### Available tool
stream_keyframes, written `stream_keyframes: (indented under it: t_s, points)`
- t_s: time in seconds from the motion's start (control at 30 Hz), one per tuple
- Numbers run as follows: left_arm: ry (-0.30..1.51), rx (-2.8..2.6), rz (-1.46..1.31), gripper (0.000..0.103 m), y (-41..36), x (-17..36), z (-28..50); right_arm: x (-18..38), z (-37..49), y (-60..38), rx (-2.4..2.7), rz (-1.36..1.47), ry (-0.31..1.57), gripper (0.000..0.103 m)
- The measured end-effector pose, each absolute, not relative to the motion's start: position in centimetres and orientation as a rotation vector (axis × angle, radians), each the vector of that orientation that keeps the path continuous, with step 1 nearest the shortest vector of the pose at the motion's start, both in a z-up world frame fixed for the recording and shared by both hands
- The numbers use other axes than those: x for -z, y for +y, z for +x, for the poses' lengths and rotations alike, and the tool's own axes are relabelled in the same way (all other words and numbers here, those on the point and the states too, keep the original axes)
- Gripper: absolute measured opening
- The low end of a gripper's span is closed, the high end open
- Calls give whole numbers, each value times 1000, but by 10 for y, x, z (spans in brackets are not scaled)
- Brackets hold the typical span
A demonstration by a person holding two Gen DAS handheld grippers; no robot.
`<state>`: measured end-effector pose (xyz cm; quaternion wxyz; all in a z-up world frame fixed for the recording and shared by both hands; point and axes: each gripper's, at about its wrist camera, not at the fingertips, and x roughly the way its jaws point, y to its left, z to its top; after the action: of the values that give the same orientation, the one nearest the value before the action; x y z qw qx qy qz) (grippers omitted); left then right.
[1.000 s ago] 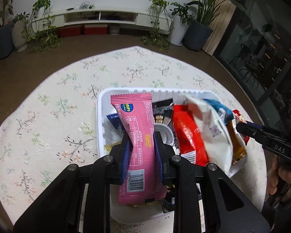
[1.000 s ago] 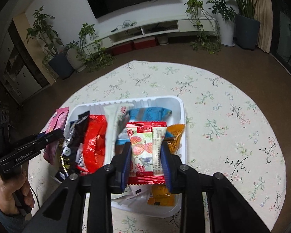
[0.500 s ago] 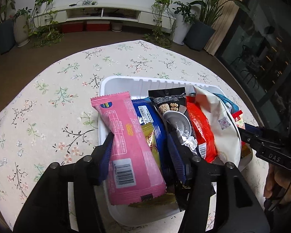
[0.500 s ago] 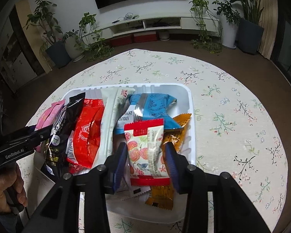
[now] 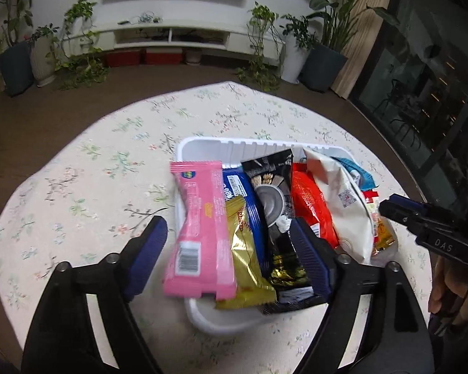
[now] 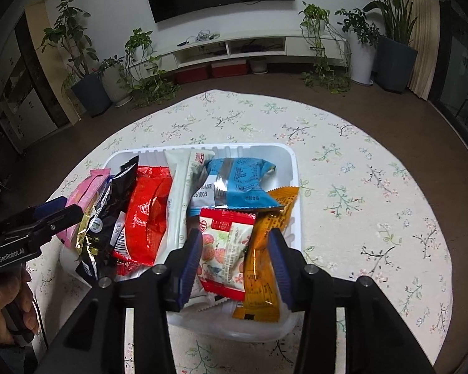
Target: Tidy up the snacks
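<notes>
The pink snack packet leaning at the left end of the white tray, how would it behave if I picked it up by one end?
The pink plastic snack packet looks thin and flat, so probably light. Its glossy film may be slippery. It leans loosely over the white plastic tray's edge, so a nudge could tip it out.

So a second ago my left gripper (image 5: 226,240) was clamped on the pink snack bar (image 5: 199,233); its jaws have just been opening and now stand wide, with the bar lying loose between them, nearer the left jaw. My right gripper (image 6: 235,249) let go too: jaws just opening, and the strawberry packet (image 6: 226,252) sits between them with gaps either side.
</notes>
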<state>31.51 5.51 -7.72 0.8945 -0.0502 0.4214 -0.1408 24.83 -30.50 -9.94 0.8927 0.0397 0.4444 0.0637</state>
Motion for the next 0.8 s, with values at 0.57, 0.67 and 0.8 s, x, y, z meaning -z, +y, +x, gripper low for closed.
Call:
stream_keyframes:
  t_s: [0.57,0.67,0.8]
  points:
    - [398,27,-23,102,34,-42,94,-33,71,-308,-116,140,307,103]
    - [314,-107,10,103,26,-51,48,-63,29,-305,-86,137,142,103]
    - [315,-116,10,103,23,-56,14,-94,-25,-300,-45,94,-55,103]
